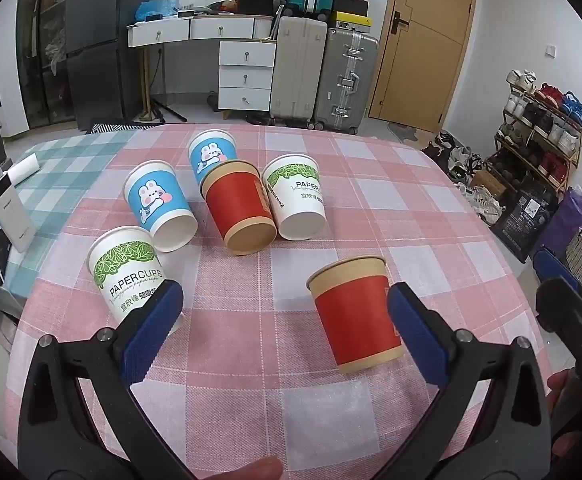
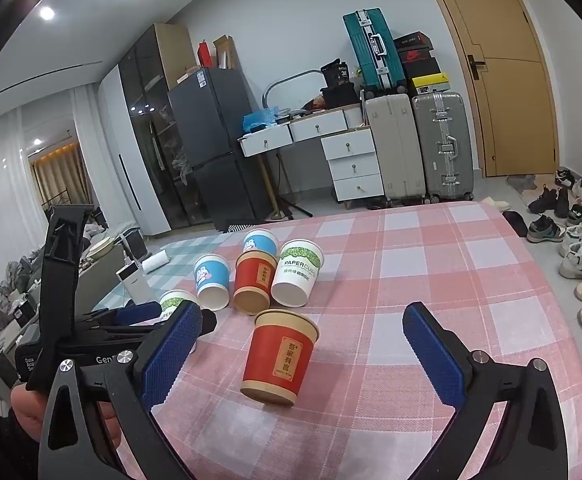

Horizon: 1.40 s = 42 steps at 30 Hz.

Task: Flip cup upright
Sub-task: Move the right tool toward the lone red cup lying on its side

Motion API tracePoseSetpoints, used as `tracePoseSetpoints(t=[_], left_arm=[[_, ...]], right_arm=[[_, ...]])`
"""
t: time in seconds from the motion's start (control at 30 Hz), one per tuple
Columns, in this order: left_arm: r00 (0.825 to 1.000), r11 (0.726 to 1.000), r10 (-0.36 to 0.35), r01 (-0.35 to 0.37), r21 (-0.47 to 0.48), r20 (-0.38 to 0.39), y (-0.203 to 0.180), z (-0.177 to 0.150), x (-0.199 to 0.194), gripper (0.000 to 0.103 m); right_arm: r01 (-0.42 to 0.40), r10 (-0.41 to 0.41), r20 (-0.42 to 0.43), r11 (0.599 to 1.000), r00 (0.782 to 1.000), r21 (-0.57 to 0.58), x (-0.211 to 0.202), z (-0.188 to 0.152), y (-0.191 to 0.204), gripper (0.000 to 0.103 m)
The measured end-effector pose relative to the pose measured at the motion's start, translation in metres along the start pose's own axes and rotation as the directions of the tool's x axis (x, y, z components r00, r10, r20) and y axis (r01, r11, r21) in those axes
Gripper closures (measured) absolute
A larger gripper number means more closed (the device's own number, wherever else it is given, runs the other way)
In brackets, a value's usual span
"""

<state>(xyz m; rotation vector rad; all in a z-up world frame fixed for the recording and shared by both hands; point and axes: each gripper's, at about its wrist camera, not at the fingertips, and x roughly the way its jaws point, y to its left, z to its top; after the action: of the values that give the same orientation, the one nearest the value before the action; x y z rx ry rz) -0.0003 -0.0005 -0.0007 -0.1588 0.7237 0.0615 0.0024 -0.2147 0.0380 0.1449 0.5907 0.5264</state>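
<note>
Six paper cups on the pink-checked tabletop (image 1: 371,184).

Near red cup (image 1: 355,316) (image 2: 281,356) stands upright, mouth up, kraft rim on top, yellow label with Chinese characters facing the right wrist camera. Nothing is touching it.

Left gripper (image 1: 283,320): jaws spread wide, holding nothing. The red cup sits inside the gap, just beside the right blue pad (image 1: 415,332); can't tell whether there's contact there. The left pad overlaps the near white "PAPERCUPS" cup (image 1: 129,276), which stands mouth up with its green leaf band at the top.

Right gripper (image 2: 303,356): jaws spread wide, empty. The red cup is centred between the pads, clear of both. The left gripper's body shows at the left edge of this view, with the near white cup (image 2: 173,304) mostly hidden behind it.

Cluster further back, all lying on their sides with their bases toward the cameras:
- blue bunny cup (image 1: 159,204) (image 2: 211,280), left
- second red cup (image 1: 239,208) (image 2: 253,282), middle, touching the white one
- second white "PAPERCUPS" cup (image 1: 297,200) (image 2: 297,272), right
- another blue bunny cup (image 1: 211,152) (image 2: 260,242) behind the red one, partly hidden; orientation unclear

White power bank (image 1: 7,216) on the teal-checked cloth to the left.
</note>
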Motion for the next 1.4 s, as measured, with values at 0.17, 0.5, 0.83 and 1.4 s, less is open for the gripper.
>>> tracePoseSetpoints(t=[0.17,0.5,0.83,1.4], left_arm=[[1.000,1.000,0.001,-0.001,0.002,0.000,-0.001,-0.001,0.000,0.001],[1.000,1.000,0.000,0.000,0.005,-0.005,-0.002,-0.003,0.010,0.001],[1.000,1.000,0.005,-0.005,0.019,0.014,-0.006,-0.003,0.008,0.001],[1.000,0.998,-0.006,0.005,0.061,0.026,-0.009,0.001,0.022,0.001]], right_arm=[[0.000,0.000,-0.001,1.000,1.000,-0.001,0.000,0.000,0.000,0.000],[-0.001,0.001,-0.004,1.000,1.000,0.005,0.000,-0.001,0.001,0.000],[-0.001,0.001,-0.001,1.000,1.000,0.009,0.001,0.000,-0.001,0.000],[0.004,-0.004,0.005,1.000,1.000,0.016,0.004,-0.001,-0.013,0.000]])
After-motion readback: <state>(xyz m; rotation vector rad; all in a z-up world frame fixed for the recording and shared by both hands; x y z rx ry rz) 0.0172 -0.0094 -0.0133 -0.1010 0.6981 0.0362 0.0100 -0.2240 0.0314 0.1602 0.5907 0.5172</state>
